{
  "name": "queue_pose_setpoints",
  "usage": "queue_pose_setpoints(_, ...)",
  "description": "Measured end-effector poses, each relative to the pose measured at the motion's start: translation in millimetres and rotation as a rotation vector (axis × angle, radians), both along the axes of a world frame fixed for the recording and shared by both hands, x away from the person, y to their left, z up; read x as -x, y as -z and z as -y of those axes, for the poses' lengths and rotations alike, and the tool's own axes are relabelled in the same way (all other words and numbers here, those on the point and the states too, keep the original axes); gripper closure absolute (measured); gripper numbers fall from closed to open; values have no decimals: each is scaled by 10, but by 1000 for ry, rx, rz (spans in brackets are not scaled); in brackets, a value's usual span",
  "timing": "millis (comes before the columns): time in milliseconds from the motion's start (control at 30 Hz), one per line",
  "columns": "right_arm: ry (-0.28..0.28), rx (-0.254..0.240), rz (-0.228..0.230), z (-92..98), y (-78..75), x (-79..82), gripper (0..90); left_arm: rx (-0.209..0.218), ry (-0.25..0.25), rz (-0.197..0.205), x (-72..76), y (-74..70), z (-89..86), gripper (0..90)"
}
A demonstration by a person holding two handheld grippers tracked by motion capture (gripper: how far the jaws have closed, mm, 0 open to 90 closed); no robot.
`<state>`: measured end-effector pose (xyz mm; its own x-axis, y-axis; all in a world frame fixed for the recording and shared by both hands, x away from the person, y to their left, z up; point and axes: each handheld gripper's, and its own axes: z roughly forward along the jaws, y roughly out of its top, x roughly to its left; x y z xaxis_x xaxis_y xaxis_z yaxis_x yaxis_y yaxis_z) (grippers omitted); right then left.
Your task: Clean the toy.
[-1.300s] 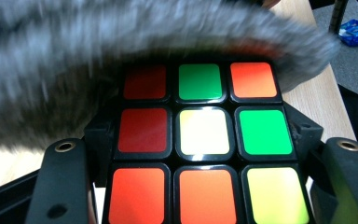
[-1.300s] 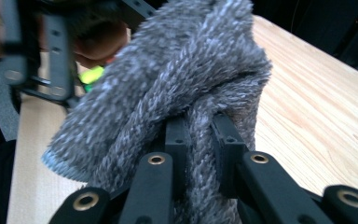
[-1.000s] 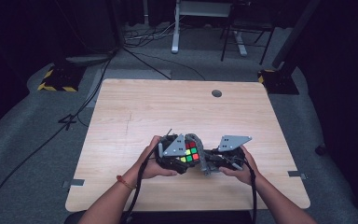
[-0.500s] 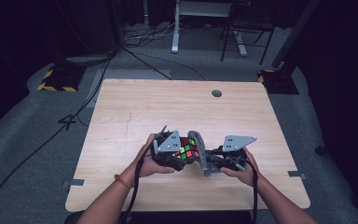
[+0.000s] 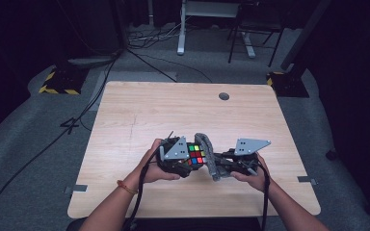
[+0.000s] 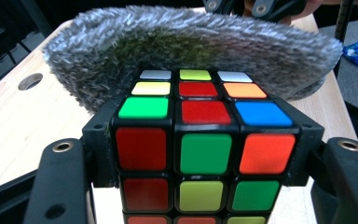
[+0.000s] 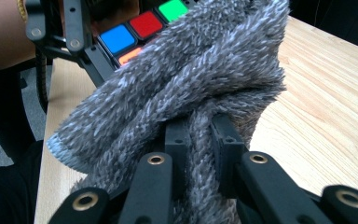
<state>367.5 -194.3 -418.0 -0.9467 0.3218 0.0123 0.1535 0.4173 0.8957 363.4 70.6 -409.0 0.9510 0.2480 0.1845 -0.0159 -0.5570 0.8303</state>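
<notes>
A colourful puzzle cube (image 5: 195, 155) (image 6: 200, 149) (image 7: 137, 28) is held over the near half of the wooden table (image 5: 139, 110). My left gripper (image 5: 185, 161) (image 6: 200, 186) is shut on it, one jaw pressing each side. A fuzzy grey cloth (image 5: 210, 156) (image 6: 191, 51) (image 7: 186, 88) lies against the cube's far face, draped partly over its top edge. My right gripper (image 5: 219, 168) (image 7: 198, 140) is shut on a bunched fold of that cloth. In the right gripper view the cloth hides most of the cube, and the left gripper's jaws stand at the upper left.
The table has a round cable hole (image 5: 224, 96) near its far edge. Dark floor with cables, a desk leg (image 5: 180, 29) and a chair base (image 5: 243, 33) lies beyond. Yellow-black striped blocks (image 5: 58, 84) sit off the table's far left corner.
The left gripper with the cube has turned slightly, and the cloth in the right gripper has slid a little along the cube's face. Both hands stay at the same spot.
</notes>
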Motion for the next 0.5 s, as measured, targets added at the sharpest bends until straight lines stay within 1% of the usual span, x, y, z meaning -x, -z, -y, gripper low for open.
queue_pose_setpoints(33,-1,-5,-1,3,-1,-1,799,-5,-1,-4,4,6,0,327)
queue_pose_setpoints(67,-1,-16,-1,8,-5,-1,800,-13,3,1,6,9,4,327)
queue_pose_setpoints(133,-3,-20,0,13,-12,-2,799,-28,3,6,9,20,17,327)
queue_pose_setpoints(167,-3,-26,2,18,-15,-1,799,-53,5,8,14,34,37,327)
queue_pose_setpoints(200,-5,-32,6,29,-30,0,799,-71,3,19,22,51,61,328)
queue_pose_setpoints(233,-8,-43,8,36,-51,-1,799,-81,-2,19,30,71,92,329)
queue_pose_setpoints(267,-20,-69,11,22,-86,20,799,-97,11,14,32,91,130,330)
queue_pose_setpoints(300,-16,-47,26,-10,-89,41,799,-109,20,20,46,106,170,330)
queue_pose_setpoints(333,-16,-47,26,-10,-89,41,799,-117,15,31,58,112,207,330)
queue_pose_setpoints(367,12,19,71,-71,-83,86,798,-133,5,38,61,118,235,330)
queue_pose_setpoints(400,22,41,94,-87,-84,101,797,-146,3,43,55,122,246,331)
queue_pose_setpoints(433,24,61,116,-108,-92,124,797,-136,-2,28,44,134,246,331)
queue_pose_setpoints(500,21,70,119,-143,-114,144,797,-120,-3,2,2,141,242,331)
